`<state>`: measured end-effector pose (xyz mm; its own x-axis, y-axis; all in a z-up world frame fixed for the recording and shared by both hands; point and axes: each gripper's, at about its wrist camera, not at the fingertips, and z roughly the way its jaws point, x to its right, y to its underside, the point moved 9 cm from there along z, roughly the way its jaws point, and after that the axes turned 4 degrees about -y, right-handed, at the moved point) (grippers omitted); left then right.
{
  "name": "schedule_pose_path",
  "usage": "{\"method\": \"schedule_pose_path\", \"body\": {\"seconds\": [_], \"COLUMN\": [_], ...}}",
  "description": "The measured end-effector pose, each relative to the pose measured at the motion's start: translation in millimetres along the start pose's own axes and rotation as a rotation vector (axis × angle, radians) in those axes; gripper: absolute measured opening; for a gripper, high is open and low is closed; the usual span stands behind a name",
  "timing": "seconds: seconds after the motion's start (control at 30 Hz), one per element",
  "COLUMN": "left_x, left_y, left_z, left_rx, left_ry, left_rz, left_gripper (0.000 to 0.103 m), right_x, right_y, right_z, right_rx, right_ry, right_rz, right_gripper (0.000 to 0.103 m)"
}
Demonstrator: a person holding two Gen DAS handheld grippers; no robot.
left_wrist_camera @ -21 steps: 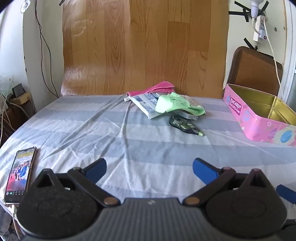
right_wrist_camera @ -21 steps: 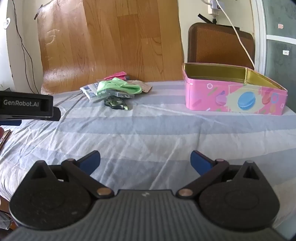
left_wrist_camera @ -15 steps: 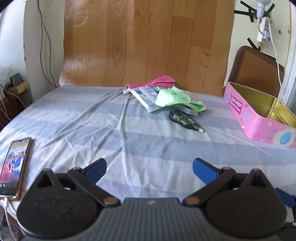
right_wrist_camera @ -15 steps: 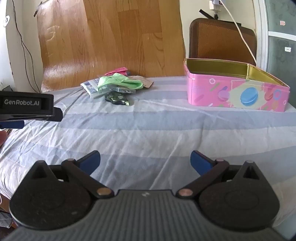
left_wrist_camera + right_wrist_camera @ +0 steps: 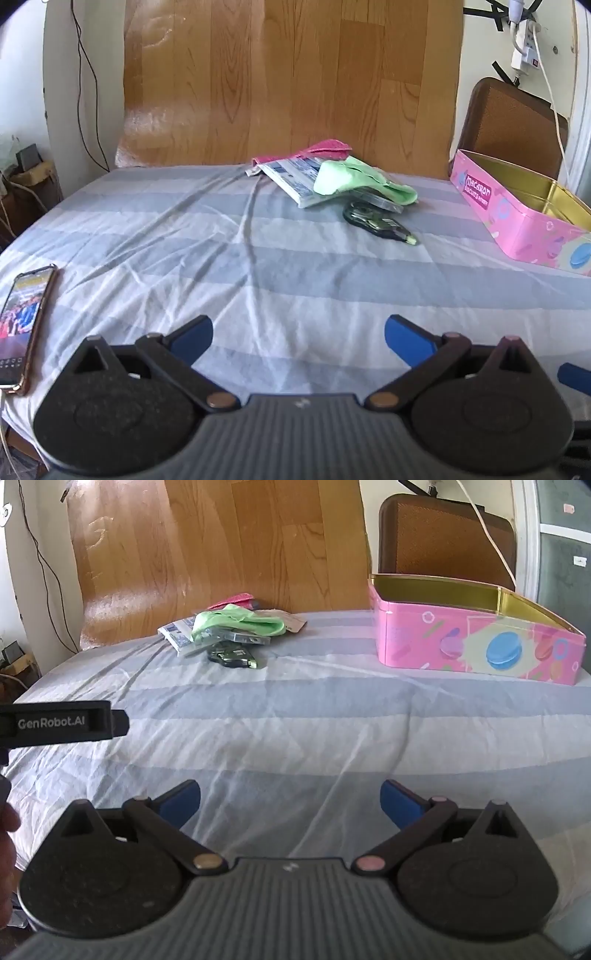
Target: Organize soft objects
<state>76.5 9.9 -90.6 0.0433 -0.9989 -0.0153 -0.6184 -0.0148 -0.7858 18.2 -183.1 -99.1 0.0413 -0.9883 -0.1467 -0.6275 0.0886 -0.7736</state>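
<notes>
At the far side of the striped bedsheet lies a small pile: a light green cloth (image 5: 364, 181) (image 5: 236, 624) draped over a blue-and-white packet (image 5: 291, 177) (image 5: 177, 633), with a pink cloth (image 5: 321, 147) (image 5: 232, 600) behind. A dark green packet (image 5: 376, 221) (image 5: 232, 655) lies in front of the pile. An open pink tin (image 5: 524, 218) (image 5: 476, 642) with a gold inside stands to the right, nothing visible in it. My left gripper (image 5: 297, 334) and my right gripper (image 5: 290, 799) both hover open over bare sheet, well short of the pile.
A lit phone (image 5: 24, 325) lies on the sheet at the near left. A brown chair back (image 5: 447, 539) rises behind the tin, with a white cable hanging over it. A wood-pattern sheet covers the wall behind. The left gripper's body (image 5: 62, 723) shows at the right wrist view's left edge.
Both grippers have edged forward over the sheet, so the pile and the tin look slightly nearer. Their jaws stay wide. Nothing on the sheet has moved.
</notes>
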Motion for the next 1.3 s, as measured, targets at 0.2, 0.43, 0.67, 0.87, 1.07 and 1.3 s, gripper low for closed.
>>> {"method": "schedule_pose_path", "body": {"seconds": [0.2,0.43,0.67,0.87,1.07,1.3], "left_x": [-5,-22,-23,-24,-28,-28], "left_y": [5,-5,-4,-3,-7,-9], "left_z": [-5,-28,-26,-28,-31,-29], "left_rx": [-0.001,0.124,0.097,0.093,0.103,0.105], "left_ry": [-0.010,-0.071,-0.050,-0.106,-0.107,-0.080], "left_rz": [-0.002,-0.041,-0.010,0.011,0.003,-0.008], "left_gripper": [0.102,0.103,0.103,0.103,0.103,0.103], "right_x": [0,2,-11,2,18,1], "right_y": [-1,11,19,-21,-57,-40], "right_z": [-6,-32,-30,-42,-49,-40], "right_rx": [0.004,0.006,-0.081,0.091,0.180,0.139], "right_ry": [0.005,-0.016,-0.158,-0.087,-0.082,-0.102], "right_rz": [0.012,0.097,0.132,0.112,0.152,0.111], "right_gripper": [0.103,0.103,0.103,0.103,0.103,0.103]}}
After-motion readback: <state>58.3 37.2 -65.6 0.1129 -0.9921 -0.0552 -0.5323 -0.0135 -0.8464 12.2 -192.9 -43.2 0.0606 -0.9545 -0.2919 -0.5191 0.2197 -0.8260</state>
